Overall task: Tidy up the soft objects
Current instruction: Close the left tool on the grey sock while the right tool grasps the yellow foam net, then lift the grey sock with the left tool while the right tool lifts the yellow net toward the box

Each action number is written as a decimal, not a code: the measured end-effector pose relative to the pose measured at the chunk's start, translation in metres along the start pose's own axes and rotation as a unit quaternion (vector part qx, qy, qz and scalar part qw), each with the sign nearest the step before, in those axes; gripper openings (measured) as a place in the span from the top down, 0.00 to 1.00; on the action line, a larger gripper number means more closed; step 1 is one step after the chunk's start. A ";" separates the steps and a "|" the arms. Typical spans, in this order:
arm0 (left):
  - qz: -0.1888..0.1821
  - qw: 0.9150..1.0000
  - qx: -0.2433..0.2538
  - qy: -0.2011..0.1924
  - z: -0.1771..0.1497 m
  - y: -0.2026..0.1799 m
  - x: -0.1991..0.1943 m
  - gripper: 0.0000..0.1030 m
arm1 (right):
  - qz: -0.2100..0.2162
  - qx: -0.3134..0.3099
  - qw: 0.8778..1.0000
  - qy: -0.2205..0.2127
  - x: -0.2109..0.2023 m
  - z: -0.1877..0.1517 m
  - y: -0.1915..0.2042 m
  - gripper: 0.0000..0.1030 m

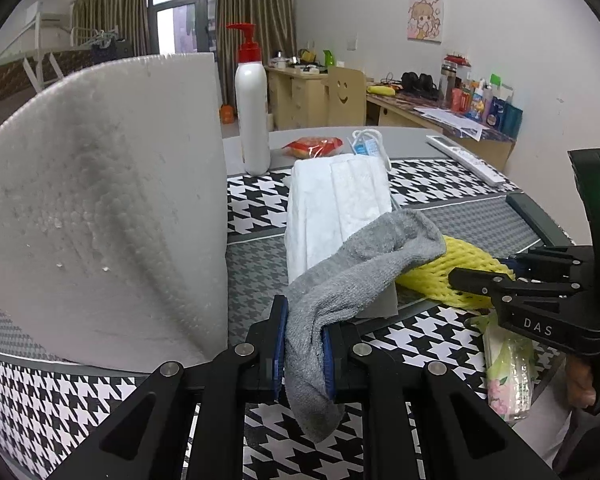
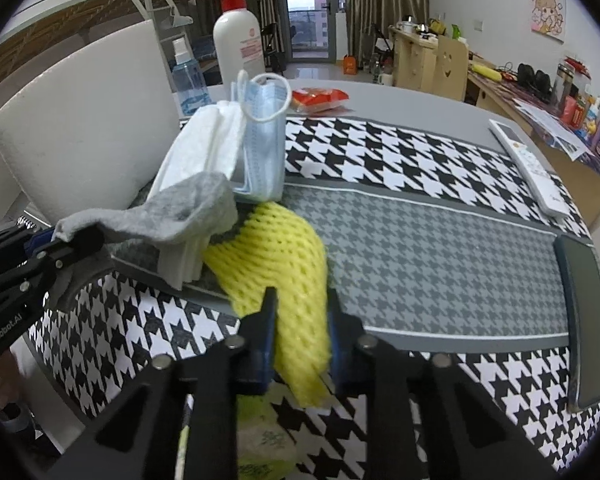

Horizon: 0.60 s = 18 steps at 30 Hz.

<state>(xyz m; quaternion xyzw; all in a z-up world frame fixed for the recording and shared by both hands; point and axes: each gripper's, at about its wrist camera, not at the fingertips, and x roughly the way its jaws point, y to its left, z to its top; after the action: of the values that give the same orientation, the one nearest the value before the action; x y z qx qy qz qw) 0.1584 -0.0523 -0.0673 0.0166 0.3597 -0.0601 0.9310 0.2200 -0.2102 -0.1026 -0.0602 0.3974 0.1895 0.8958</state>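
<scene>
My left gripper (image 1: 303,354) pinches the grey sock (image 1: 356,272) at its middle, toe hanging below. My right gripper (image 2: 303,338) is clamped on the yellow foam net (image 2: 276,248). Both pieces are lifted clear of the worktop (image 2: 440,240), probably for sorting; white cloth stack (image 1: 336,208) just ahead.

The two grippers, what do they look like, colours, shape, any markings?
Both are matte black linkage frames with silver rivets and blue pads on the fingers. The left gripper carries white "GenRobot.AI" lettering on its side. The right gripper shows "DAS" lettering and a green indicator light on its handle.
</scene>
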 end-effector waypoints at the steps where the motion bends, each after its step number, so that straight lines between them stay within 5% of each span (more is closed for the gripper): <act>1: -0.001 1.000 0.000 -0.002 0.000 0.000 -0.001 0.84 | -0.001 0.003 1.000 -0.005 -0.003 0.000 0.000 0.77; 18: -0.009 0.999 0.000 -0.049 0.002 0.001 -0.035 0.84 | -0.022 0.030 0.997 -0.064 -0.057 -0.009 -0.004 0.77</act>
<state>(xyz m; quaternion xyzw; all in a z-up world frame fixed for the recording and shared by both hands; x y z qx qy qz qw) 0.1342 -0.0476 -0.0426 0.0101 0.3140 -0.0690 0.9469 0.1808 -0.2330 -0.0668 -0.0295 0.3435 0.1606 0.9248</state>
